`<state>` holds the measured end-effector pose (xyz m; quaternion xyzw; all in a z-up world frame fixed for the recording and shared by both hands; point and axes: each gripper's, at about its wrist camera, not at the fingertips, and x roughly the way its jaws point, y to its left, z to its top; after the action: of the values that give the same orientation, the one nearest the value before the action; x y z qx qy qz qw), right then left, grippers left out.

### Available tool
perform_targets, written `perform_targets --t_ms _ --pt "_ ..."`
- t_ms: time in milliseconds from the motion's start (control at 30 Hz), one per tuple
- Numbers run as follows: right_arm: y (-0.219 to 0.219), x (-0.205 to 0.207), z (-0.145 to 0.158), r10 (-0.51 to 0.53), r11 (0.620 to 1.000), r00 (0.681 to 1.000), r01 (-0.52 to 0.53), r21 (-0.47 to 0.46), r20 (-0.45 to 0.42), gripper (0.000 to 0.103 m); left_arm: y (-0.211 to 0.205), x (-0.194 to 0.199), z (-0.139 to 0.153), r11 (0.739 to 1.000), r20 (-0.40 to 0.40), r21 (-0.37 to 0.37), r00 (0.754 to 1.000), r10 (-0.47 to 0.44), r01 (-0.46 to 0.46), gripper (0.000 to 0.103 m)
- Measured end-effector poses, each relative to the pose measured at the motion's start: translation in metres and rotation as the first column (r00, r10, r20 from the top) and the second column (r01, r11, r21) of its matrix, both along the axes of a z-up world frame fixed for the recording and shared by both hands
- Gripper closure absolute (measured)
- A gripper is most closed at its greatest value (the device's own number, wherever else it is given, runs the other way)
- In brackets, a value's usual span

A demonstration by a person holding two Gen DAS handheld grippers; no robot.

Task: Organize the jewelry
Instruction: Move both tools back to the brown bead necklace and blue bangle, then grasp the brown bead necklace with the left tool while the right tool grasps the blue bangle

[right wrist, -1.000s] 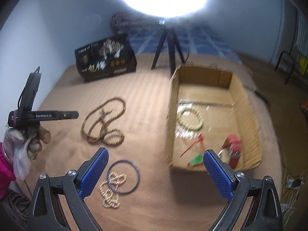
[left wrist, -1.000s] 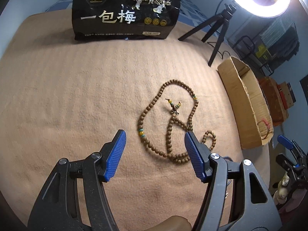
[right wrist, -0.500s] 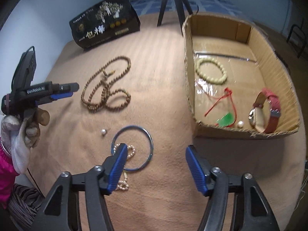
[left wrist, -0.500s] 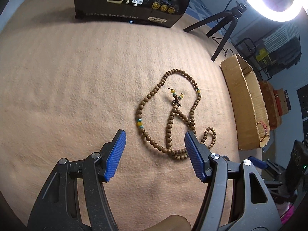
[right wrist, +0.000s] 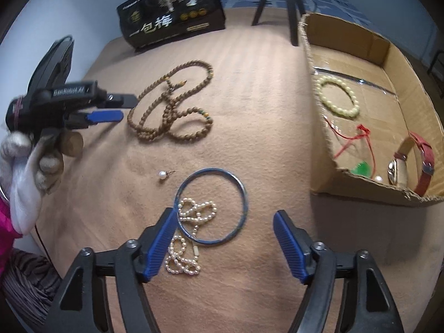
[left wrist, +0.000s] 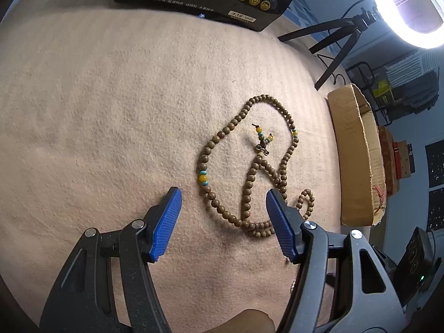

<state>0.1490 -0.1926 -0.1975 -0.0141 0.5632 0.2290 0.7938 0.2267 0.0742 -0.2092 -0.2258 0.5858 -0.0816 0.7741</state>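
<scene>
A long brown wooden bead necklace (left wrist: 249,172) lies coiled on the tan cloth; it also shows in the right wrist view (right wrist: 172,111). My left gripper (left wrist: 223,211) is open and empty, its fingers either side of the coil's near end. My right gripper (right wrist: 224,238) is open and empty over a blue bangle (right wrist: 212,205) and a pearl strand (right wrist: 188,236). A single pearl earring (right wrist: 163,175) lies to their left. The cardboard box (right wrist: 369,38) at right holds a pale bead bracelet (right wrist: 337,98), a red cord with a green pendant (right wrist: 360,166) and a red-strap watch (right wrist: 410,163).
A black printed package (right wrist: 172,16) stands at the back of the cloth. A ring light (left wrist: 410,2) on a black tripod (left wrist: 333,47) stands behind the box. The left gripper's body (right wrist: 63,102) and a gloved hand (right wrist: 30,161) show at the left.
My left gripper has moved forward and lower toward the wooden bead necklace. My right gripper has dropped and come over the blue bangle and pearls. Both stayed open.
</scene>
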Motion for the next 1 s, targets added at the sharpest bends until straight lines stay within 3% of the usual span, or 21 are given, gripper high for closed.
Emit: perform_targets --t_ms 467,800,1000 --pt "0.012 -0.003 -0.006 0.019 0.998 0.996 -0.014 -0.056 0.082 0.005 -0.024 0.013 -0.004 1.000 -0.014 -0.004 1.000 0.017 -0.017 0.027" --pt "0.021 -0.004 -0.009 0.051 0.996 0.994 -0.043 -0.081 0.098 0.002 -0.070 0.021 -0.004 0.989 0.001 0.139 0.999 -0.053 0.053 0.026" --pt "0.028 -0.001 -0.012 0.046 0.993 0.991 -0.032 -0.113 0.127 0.002 -0.093 0.022 -0.011 0.952 0.005 0.287 0.994 -0.109 0.103 0.026"
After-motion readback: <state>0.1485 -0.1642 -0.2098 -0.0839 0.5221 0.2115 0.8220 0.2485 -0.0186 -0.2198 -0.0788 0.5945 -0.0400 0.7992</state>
